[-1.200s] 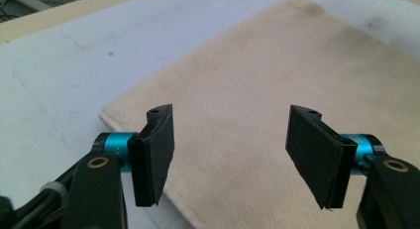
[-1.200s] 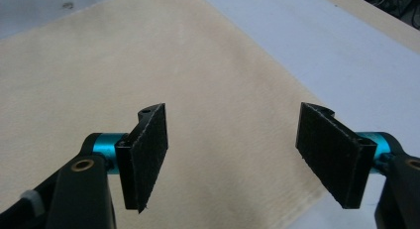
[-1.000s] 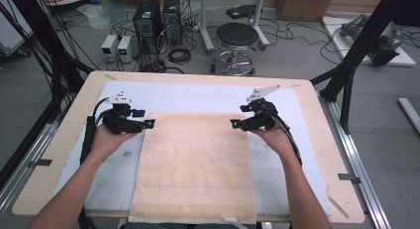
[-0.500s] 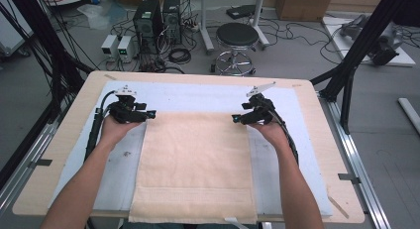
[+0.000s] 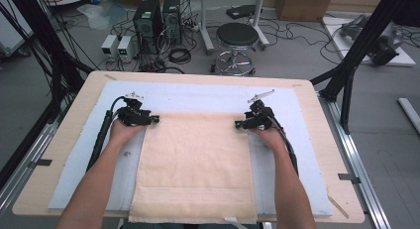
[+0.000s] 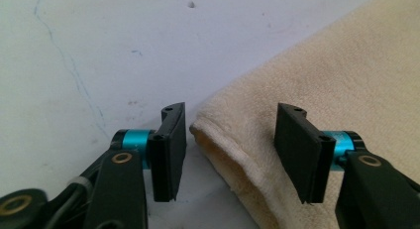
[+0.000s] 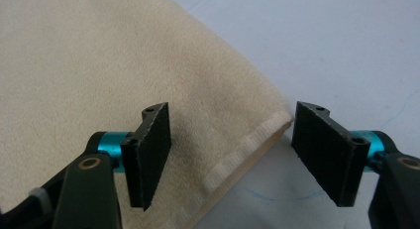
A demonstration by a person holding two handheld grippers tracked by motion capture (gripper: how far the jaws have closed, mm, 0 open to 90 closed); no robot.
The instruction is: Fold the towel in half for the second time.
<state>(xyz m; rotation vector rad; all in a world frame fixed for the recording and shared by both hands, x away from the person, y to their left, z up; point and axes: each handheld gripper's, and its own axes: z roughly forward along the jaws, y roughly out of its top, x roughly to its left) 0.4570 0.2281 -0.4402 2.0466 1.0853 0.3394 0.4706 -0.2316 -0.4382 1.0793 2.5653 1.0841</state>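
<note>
Both grippers, L [image 5: 154, 119] & R [image 5: 238, 124], jaws wide, straddle towel [image 5: 195, 164] far corners, forearms stretched fwd.

Wooden table [image 5: 74, 120] bears white mat [image 5: 198, 97], beige towel [image 5: 195, 164].

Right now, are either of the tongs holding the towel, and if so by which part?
Nothing is held. Both tongs are open: the left tongs straddle one far corner of the beige towel, the right tongs straddle the other, unclamped.
</note>
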